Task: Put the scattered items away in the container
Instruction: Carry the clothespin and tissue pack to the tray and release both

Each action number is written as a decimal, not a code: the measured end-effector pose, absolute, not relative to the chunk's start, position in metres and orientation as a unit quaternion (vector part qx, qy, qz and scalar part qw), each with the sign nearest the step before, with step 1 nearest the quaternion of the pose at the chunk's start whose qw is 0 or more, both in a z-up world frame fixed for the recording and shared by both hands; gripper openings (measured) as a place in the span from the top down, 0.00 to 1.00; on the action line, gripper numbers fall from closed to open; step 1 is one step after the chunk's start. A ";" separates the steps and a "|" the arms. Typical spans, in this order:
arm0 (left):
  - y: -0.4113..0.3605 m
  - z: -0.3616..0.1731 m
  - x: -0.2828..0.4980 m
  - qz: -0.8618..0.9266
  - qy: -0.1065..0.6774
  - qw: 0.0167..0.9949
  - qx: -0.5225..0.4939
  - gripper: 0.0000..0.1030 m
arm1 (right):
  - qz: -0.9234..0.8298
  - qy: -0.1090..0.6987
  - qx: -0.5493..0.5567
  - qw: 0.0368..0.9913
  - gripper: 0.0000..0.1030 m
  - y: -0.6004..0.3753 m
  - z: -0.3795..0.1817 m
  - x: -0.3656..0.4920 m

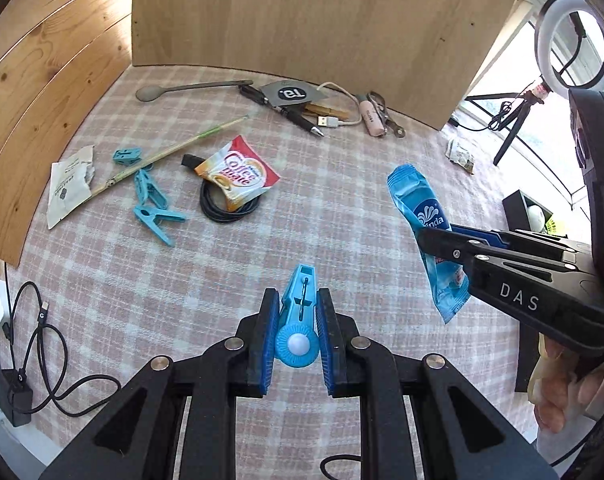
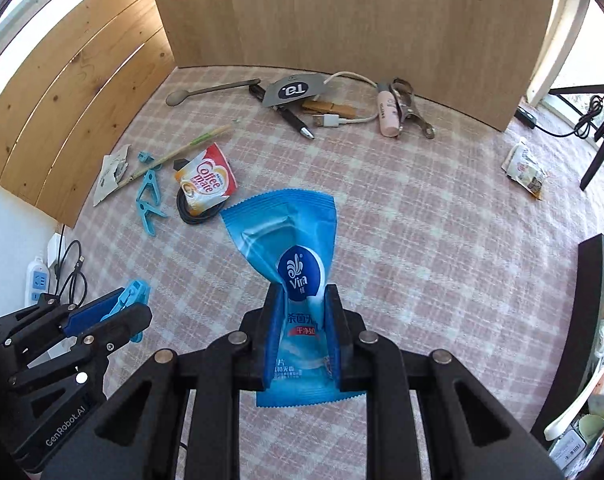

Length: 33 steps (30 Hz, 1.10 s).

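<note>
My left gripper (image 1: 298, 294) is shut on a light blue clothes peg (image 1: 302, 280), held above the checked tablecloth (image 1: 262, 248). In the right wrist view the left gripper (image 2: 136, 308) and its peg (image 2: 136, 290) show at the lower left. My right gripper (image 2: 303, 294) is shut on a blue wet-wipe packet (image 2: 286, 232), pinched at its middle and lifted off the cloth. The left wrist view shows the right gripper (image 1: 429, 240) and the packet (image 1: 415, 196) at the right. A black open container (image 2: 589, 280) stands at the right table edge, also visible as the black box (image 1: 517, 208).
On the cloth lie a Coffee-mate sachet (image 1: 238, 176) over a black cable coil (image 1: 210, 208), more blue pegs (image 1: 154, 204), a chopstick (image 1: 174, 148), a spoon (image 1: 182, 90), a pen (image 1: 298, 116), a USB cable (image 1: 329, 121) and a pink tube (image 1: 371, 118). Wooden boards (image 1: 302, 20) wall the back and left.
</note>
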State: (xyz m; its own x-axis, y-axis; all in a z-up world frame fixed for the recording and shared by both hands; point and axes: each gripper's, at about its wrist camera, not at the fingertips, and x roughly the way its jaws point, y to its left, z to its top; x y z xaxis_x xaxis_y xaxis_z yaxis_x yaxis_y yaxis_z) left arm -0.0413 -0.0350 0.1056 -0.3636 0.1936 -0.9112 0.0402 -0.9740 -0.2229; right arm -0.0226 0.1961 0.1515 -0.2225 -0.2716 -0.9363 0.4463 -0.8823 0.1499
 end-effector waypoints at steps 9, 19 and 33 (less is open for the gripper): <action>0.111 0.127 -0.049 0.815 -0.042 0.170 -0.552 0.83 | -0.823 0.011 0.557 0.113 0.81 0.353 0.174 -0.028; 0.270 0.137 -0.032 0.786 0.017 0.294 -0.543 0.83 | -0.835 -0.059 0.547 -0.015 0.81 0.529 0.194 -0.013; 0.399 0.143 -0.007 0.768 0.062 0.362 -0.524 0.81 | -0.836 -0.109 0.527 -0.109 0.79 0.658 0.210 0.014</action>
